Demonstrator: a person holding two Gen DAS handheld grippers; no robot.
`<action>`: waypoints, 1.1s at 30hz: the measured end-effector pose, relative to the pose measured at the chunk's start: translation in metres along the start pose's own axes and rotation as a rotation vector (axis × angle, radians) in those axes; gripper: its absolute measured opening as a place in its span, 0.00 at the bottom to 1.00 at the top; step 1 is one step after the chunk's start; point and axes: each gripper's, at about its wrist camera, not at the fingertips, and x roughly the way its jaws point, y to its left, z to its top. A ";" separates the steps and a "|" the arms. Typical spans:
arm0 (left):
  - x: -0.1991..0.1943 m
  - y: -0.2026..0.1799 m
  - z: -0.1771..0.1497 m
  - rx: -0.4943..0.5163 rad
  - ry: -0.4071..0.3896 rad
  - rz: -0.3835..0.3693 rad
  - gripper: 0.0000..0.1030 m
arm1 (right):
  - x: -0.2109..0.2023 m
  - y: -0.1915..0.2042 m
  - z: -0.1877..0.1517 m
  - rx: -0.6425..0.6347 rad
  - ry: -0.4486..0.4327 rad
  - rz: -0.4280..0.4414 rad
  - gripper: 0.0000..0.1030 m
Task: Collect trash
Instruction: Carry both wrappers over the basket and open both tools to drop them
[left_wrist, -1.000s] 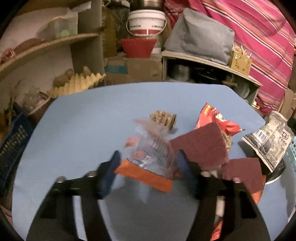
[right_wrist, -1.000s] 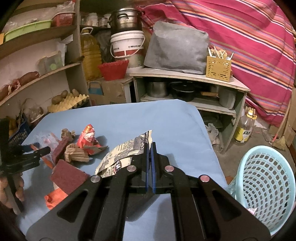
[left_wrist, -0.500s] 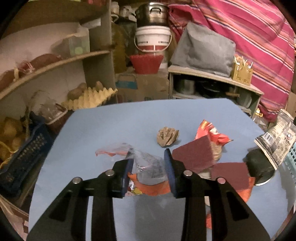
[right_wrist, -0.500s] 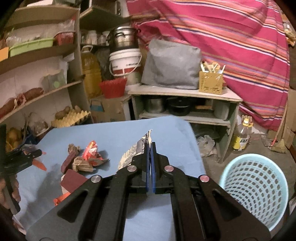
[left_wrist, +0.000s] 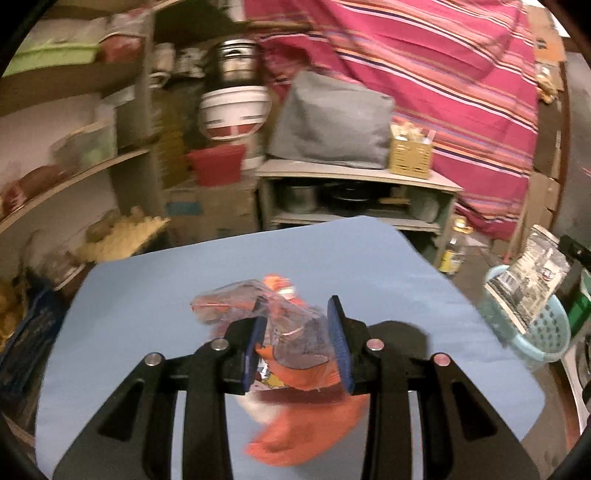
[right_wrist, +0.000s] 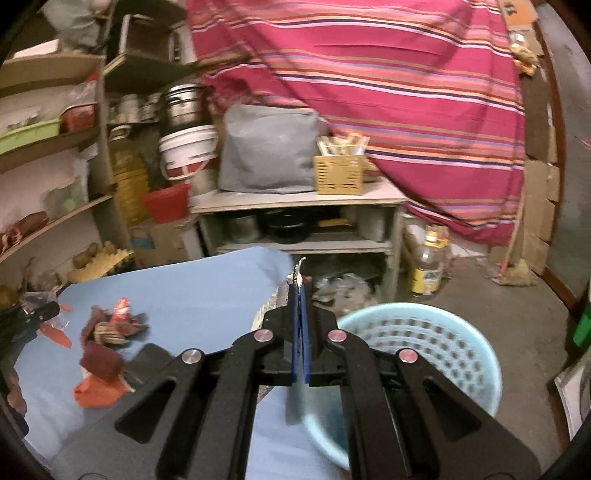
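My left gripper (left_wrist: 297, 338) is shut on a clear plastic wrapper with an orange edge (left_wrist: 291, 332) and holds it above the blue table (left_wrist: 147, 314). My right gripper (right_wrist: 299, 325) is shut on a printed foil wrapper, seen edge-on (right_wrist: 298, 275), by the table's right edge above the light blue basket (right_wrist: 424, 343). The same wrapper (left_wrist: 532, 277) and the basket (left_wrist: 543, 332) show at the right of the left wrist view. More trash lies on the table: a red wrapper (right_wrist: 123, 310), a crumpled brown paper (right_wrist: 109, 332), maroon pads (right_wrist: 101, 363) and an orange piece (right_wrist: 94, 391).
Wooden shelves (right_wrist: 55, 218) with food and tubs stand at the left. A low shelf unit (right_wrist: 295, 199) with pots, a grey bag and a yellow crate stands behind the table. An oil bottle (right_wrist: 428, 266) stands on the floor.
My left gripper closed on the clear wrapper and lifted it off the table. My right gripper carried the foil wrapper right, over the basket.
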 end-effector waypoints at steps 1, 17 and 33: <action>0.003 -0.016 0.002 0.006 0.000 -0.022 0.33 | -0.002 -0.012 -0.001 0.011 0.001 -0.015 0.03; 0.050 -0.187 0.014 0.082 0.017 -0.226 0.33 | -0.010 -0.142 -0.026 0.147 0.057 -0.169 0.03; 0.070 -0.252 0.016 0.105 0.033 -0.296 0.33 | 0.019 -0.153 -0.040 0.130 0.160 -0.181 0.40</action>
